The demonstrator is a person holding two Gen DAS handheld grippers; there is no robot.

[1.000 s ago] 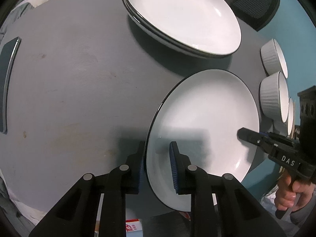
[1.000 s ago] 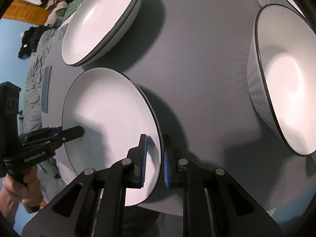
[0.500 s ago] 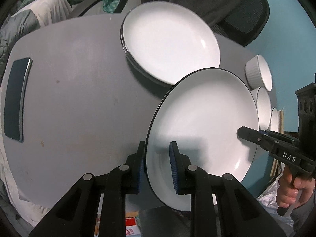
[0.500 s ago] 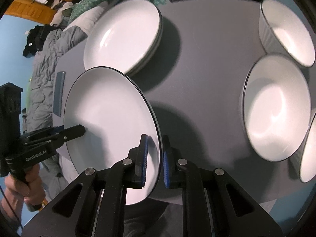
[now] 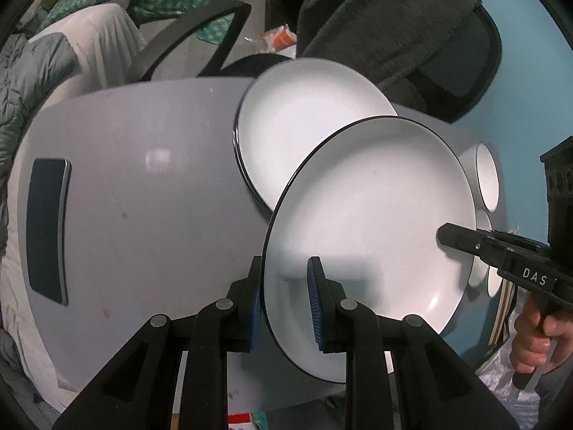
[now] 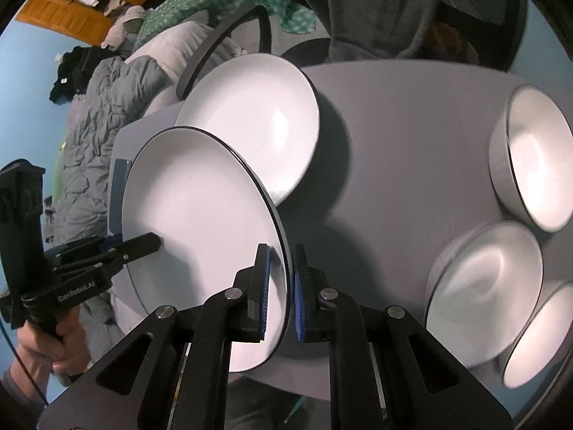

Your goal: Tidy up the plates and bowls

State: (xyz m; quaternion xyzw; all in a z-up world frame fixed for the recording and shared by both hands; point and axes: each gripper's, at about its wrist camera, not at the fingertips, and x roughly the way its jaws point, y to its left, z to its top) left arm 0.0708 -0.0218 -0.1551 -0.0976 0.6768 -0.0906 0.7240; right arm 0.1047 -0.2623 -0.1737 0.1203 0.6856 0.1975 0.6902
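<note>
We hold one white plate (image 5: pixel 372 208) between our two grippers, lifted clear of the grey table (image 5: pixel 143 215) and tilted, its dark-edged rim facing each camera. Our left gripper (image 5: pixel 284 297) clamps the plate's near-left rim, one blue pad (image 5: pixel 314 301) on the white face and the other under the rim. Our right gripper (image 6: pixel 280 290) pinches the opposite rim the same way, its pads nearly together with only the thin edge between them. In the left wrist view the right gripper's black finger lies on the plate's far side, with a hand (image 5: pixel 533 340) around the handle; in the right wrist view the left gripper shows likewise at the plate's left edge.

Behind the held plate, a stack of plates (image 5: pixel 304 122) rests on the table near its far edge, and the held plate overlaps it in both views; we cannot tell whether they touch, though the held one looks higher. Three white bowls (image 6: pixel 533 157) with ribbed sides sit together on the table's right side, apart from the plates. A dark phone (image 5: pixel 48 229) lies flat near the table's left edge. Beyond the table stands a black chair (image 5: pixel 458 57) with a dark garment draped over it, and grey bedding (image 6: pixel 104 114) lies to the left.
</note>
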